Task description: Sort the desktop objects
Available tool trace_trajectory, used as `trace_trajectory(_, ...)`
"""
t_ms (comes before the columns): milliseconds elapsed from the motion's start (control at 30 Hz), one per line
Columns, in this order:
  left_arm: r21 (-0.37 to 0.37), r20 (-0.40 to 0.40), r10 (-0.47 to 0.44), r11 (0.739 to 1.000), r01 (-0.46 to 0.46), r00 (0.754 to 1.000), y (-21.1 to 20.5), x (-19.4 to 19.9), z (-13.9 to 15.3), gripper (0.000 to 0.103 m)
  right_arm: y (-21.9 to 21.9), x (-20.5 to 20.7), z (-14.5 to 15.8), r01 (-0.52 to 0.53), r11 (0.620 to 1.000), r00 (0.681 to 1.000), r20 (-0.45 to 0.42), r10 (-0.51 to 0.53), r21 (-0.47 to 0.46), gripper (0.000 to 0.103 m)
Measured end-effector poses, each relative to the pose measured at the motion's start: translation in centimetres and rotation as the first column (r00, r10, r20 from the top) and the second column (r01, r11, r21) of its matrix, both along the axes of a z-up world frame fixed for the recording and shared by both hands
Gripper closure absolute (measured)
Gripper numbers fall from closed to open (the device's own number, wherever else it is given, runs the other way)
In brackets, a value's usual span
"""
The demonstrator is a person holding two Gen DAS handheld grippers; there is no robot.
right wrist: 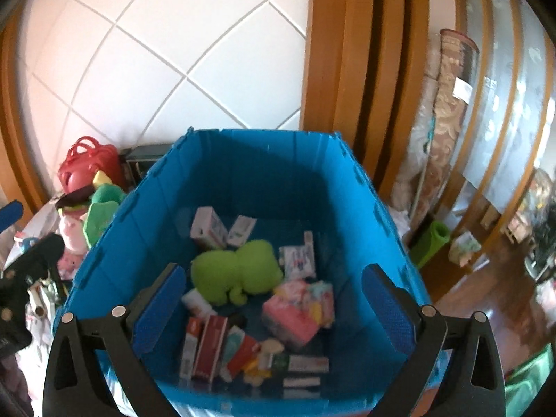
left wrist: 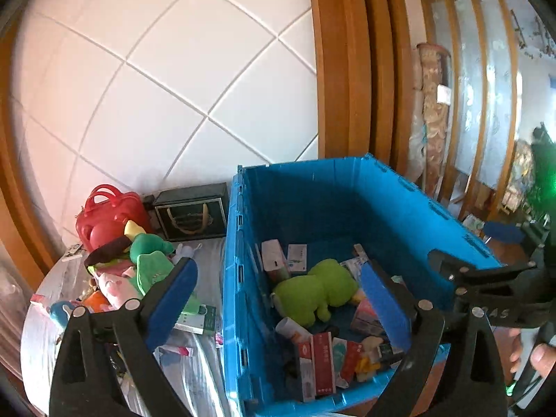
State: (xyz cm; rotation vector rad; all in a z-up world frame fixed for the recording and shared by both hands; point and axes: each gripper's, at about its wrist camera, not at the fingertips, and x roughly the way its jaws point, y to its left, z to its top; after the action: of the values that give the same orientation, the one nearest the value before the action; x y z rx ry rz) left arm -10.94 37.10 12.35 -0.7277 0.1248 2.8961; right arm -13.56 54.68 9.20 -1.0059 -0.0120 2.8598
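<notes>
A blue plastic crate stands on the table. Inside lie a lime green plush, several small boxes and a pink packet. My left gripper is open and empty, straddling the crate's left wall. My right gripper is open and empty above the crate's inside; it also shows at the right of the left wrist view. A pile of plush toys and a green-and-white box lie on the table left of the crate.
A red handbag and a dark gift bag stand at the back left against the tiled wall. Wooden frames, rolled rugs and a green roll are to the right. The table has a plastic cover.
</notes>
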Motion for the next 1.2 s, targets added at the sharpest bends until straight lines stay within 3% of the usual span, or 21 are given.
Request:
trace_trajectory(167, 0.067, -0.085, 0.012, 0.998, -0.006, 0.996, -1.6, 3.4, 0.1, 0.001, -1.4, 3.3, -0.5, 0.005, 1.000, 1.000, -0.029, -0.006, -0.018, 0.000)
trace_trajectory(500, 0.119, -0.056, 0.090, 0.989, -0.083, 0.994, -5.4, 6.2, -1.3, 0.001, -4.6, 8.5, -0.7, 0.018, 0.998, 0.994, -0.110, -0.025, -0.060, 0.000)
trace_trajectory(800, 0.092, -0.058, 0.137, 0.987, -0.131, 0.989, -7.4, 9.3, -1.9, 0.001, -6.9, 11.8, -0.6, 0.022, 0.999, 0.986, -0.163, -0.027, -0.033, 0.000)
trace_trajectory(1200, 0.096, -0.036, 0.164, 0.982, -0.160, 0.986, -9.3, 11.1, -2.6, 0.001, -8.6, 12.4, -1.2, 0.011, 1.000, 0.990, -0.140, -0.013, -0.016, 0.000)
